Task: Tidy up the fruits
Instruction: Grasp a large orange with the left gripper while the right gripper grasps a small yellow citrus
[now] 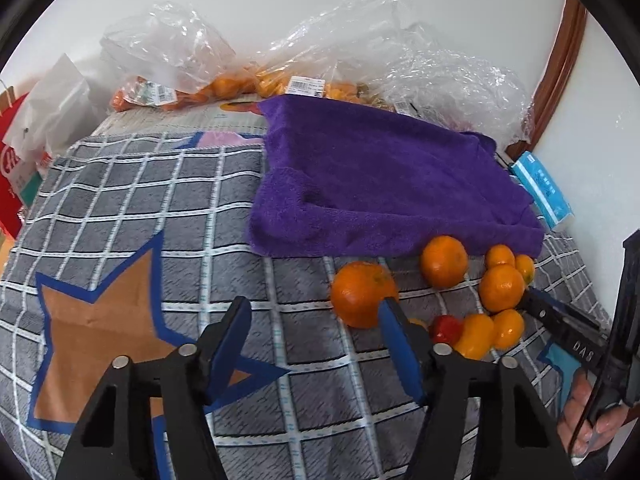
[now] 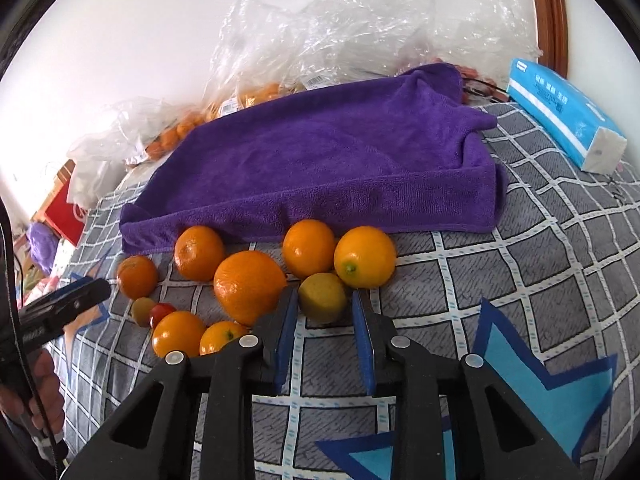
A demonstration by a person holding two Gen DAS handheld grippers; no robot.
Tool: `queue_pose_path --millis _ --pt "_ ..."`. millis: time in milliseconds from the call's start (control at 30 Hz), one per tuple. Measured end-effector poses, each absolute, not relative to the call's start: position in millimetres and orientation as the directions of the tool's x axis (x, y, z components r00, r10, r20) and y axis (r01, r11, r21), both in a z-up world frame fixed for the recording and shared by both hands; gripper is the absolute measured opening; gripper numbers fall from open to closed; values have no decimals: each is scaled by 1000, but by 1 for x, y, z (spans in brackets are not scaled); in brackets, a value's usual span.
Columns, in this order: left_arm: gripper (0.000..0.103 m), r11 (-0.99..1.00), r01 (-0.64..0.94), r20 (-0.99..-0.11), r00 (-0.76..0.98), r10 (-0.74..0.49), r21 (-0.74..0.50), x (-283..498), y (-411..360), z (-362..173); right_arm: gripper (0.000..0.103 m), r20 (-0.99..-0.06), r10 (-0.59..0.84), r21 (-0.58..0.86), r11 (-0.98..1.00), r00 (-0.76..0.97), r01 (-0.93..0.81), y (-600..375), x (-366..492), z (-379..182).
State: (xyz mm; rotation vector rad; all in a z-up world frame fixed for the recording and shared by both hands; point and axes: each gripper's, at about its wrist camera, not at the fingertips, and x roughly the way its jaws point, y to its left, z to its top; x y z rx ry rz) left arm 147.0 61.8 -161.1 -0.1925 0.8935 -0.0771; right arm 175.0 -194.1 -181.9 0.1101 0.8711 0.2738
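Several oranges and small citrus lie on a grey checked cloth (image 2: 520,248) in front of a purple towel (image 2: 320,152). My right gripper (image 2: 325,300) is shut on a small yellow-green fruit (image 2: 323,298), with a big orange (image 2: 248,286) touching its left finger. Beside the pile sits a red cherry tomato (image 2: 162,312). In the left wrist view my left gripper (image 1: 313,316) stands open with only cloth between its fingers. Its right fingertip is against an orange (image 1: 362,294) at the pile's left end.
Clear plastic bags (image 2: 300,40) holding more oranges line the wall behind the towel. A blue tissue pack (image 2: 568,116) lies at the right, a red box (image 1: 12,168) and white bag at the left edge. A wooden frame (image 1: 560,72) rises at the back right.
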Motion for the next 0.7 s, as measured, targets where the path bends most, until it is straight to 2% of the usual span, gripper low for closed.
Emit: queue_pose_path --millis 133,400,500,633,700 --pt "61 970 24 -754 625 -204 -243 153 52 -162 28 -737 268 178 963 620 -204 -197 162 -177" --pt "60 971 30 -774 598 -208 -238 168 38 -177 29 -754 240 166 970 612 -176 -212 151 -179" --pt "56 974 35 -759 620 -198 -226 167 38 -178 33 -763 218 147 975 609 -165 -209 154 -181" --pt "40 975 73 -743 636 -209 -211 163 37 -180 34 -761 178 101 982 623 -157 -202 157 -186" --pt "40 973 71 -738 641 -213 -220 163 38 -179 32 -758 142 57 987 637 -153 -196 155 -187"
